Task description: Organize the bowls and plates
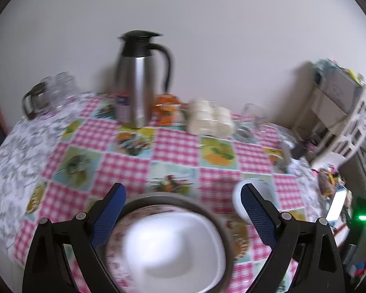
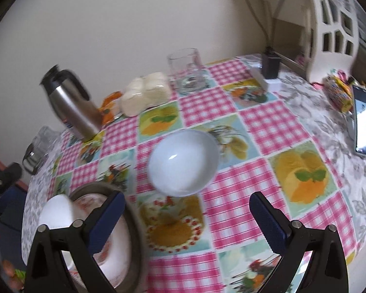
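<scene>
mid-stacking now: plate stack close under left gripper, jaws spread, nothing held. lone white bowl on tablecloth, ahead of right gripper, jaws wide apart. next, probably: advance, straddle rim, pinch, carry over to stack.

A round white ceramic bowl sits upright ahead of the right tongs; stacked plates lie between the left tongs' fingers.
</scene>
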`<control>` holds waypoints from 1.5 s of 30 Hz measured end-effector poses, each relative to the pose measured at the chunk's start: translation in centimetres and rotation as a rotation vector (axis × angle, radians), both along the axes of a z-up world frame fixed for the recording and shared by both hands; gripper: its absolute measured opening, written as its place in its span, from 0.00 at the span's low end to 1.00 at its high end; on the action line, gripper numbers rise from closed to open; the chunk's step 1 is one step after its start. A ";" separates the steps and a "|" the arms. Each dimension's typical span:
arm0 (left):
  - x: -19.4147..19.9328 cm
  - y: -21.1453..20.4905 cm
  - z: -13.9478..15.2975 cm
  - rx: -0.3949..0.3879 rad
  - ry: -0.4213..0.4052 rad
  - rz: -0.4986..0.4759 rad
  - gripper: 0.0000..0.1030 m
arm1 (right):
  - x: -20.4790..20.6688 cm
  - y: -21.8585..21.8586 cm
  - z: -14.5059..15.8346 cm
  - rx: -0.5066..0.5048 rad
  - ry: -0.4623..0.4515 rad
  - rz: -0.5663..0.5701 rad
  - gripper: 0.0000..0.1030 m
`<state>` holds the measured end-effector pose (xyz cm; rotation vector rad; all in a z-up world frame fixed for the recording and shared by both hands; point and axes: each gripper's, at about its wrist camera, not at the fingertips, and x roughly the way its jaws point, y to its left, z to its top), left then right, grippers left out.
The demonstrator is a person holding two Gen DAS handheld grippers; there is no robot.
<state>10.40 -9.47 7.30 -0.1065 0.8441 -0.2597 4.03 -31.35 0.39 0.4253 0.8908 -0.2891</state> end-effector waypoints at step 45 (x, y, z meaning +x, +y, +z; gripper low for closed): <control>6.8 -15.9 -14.6 0.081 0.371 -0.127 0.19 | 4.7 -6.6 -8.7 0.189 0.078 -0.034 0.18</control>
